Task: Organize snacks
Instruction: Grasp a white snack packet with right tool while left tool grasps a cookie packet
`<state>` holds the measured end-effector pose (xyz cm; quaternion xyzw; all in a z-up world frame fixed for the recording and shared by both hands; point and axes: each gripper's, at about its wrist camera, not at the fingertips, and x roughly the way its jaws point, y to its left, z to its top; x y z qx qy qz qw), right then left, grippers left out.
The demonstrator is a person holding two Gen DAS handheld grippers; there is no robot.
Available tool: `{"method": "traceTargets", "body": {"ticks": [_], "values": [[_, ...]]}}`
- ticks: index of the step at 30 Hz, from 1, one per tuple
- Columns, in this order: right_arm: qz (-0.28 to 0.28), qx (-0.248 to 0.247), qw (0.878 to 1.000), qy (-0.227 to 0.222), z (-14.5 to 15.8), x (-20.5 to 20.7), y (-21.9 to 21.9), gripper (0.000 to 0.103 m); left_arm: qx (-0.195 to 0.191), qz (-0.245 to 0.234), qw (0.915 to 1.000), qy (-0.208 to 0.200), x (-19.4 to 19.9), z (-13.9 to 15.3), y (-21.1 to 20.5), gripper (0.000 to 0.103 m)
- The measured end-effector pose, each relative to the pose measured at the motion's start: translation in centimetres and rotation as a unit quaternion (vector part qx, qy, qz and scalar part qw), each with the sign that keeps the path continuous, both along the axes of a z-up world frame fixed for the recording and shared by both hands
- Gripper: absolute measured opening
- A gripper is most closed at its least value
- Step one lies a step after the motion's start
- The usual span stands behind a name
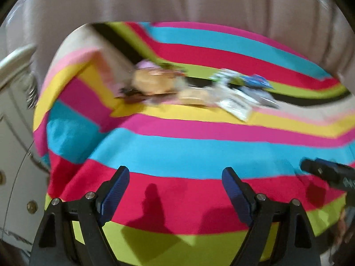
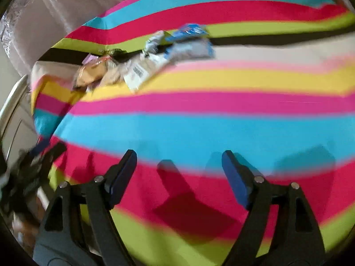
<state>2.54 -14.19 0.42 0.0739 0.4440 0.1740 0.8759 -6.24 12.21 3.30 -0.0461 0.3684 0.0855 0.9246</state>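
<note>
We are holding the left gripper over the near part of a table draped in a cloth of bright stripes in red, blue, pink, yellow and lime, and its two blue-padded fingers are standing wide apart with only cloth showing between them. We are holding the right gripper over the same cloth, its fingers likewise spread wide and gripping nothing.

The snacks are lying in a loose heap toward the far side of the table, well apart from both tools. From the left wrist we are seeing a clear packet of tan, round baked goods at the left of the heap, white printed sachets in the middle and a blue packet at its right end. From the right wrist we are seeing the same heap up and to the left, with the blue packet at its upper right. Blur is hiding any labels.

Only the left view is showing a white panelled cabinet with brass knobs beside the table, and the dark body of the other tool at its right edge. Pale pleated curtains are hanging behind the table in both views.
</note>
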Motion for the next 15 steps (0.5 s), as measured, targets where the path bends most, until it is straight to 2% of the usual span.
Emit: {"method": "traceTargets", "body": {"ticks": [4,6,10,11,13,14,15], "values": [[0.003,-0.022,1.000,-0.015,-0.1,6.5,5.2,0.093,-0.041,0.026,0.9988,0.006,1.0,-0.6,3.3,0.086],[0.008,-0.042,0.999,-0.018,-0.3,9.3,8.0,0.097,-0.048,0.033,0.9983,0.006,1.4,-0.4,4.2,0.086],[0.029,-0.139,0.990,-0.020,-1.0,14.0,13.2,0.099,-0.082,0.016,0.9963,0.020,3.0,0.1,4.8,0.086],[0.039,-0.140,0.989,-0.027,-1.0,14.3,13.6,0.094,-0.093,0.011,0.9953,0.025,3.6,0.2,4.9,0.086],[0.037,-0.136,0.989,-0.033,-0.6,13.7,12.9,0.067,-0.108,0.006,0.9936,0.031,4.6,0.4,4.8,0.086],[0.041,-0.140,0.988,-0.047,-0.4,12.8,12.3,0.023,-0.114,0.003,0.9930,0.031,5.1,0.5,4.7,0.086],[0.043,-0.145,0.987,-0.058,-0.2,11.6,11.4,0.020,-0.118,0.001,0.9926,0.030,5.5,0.7,4.5,0.086]]}}
